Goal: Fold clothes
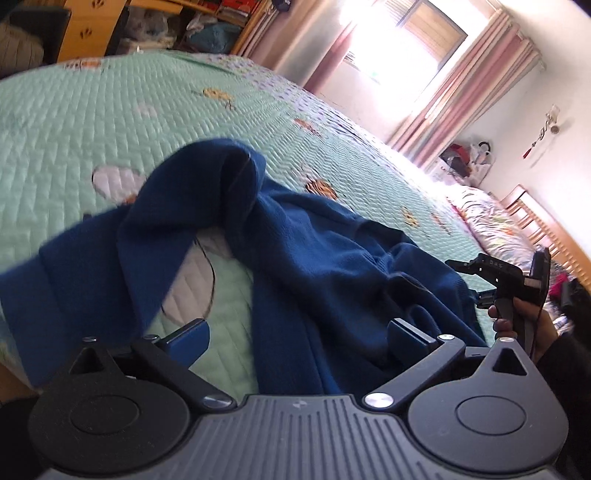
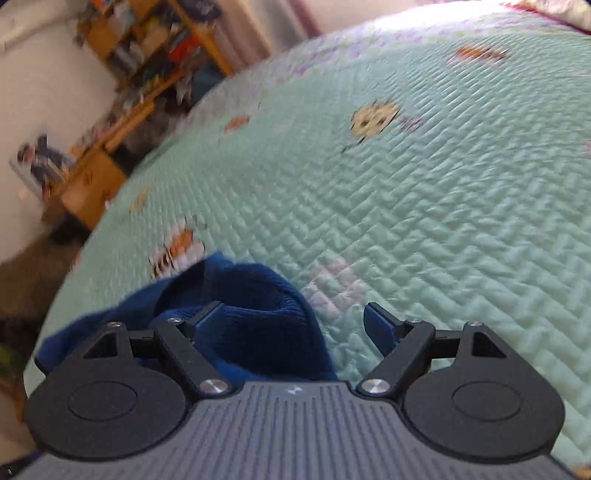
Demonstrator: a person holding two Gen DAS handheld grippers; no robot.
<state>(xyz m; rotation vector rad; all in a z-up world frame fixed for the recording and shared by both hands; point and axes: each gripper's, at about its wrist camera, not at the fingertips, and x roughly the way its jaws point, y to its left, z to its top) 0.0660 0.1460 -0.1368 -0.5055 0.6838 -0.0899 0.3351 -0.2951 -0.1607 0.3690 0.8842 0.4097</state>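
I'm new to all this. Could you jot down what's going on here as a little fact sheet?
Place: bed with green quilt
Garment: blue sweater, rumpled, not folded
Left gripper: jaws open, gripping nothing
Right gripper: jaws open, over the sweater's edge
Holder: a hand on the right gripper's handle
Background: sunlit window, pink curtains

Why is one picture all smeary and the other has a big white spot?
Right wrist view: the shelves and quilt look streaked, which is motion blur. Left wrist view: the window glares white, washing out detail around it, and the near edge of the blue sweater is a little blurred. Both views bend like a fishbowl.
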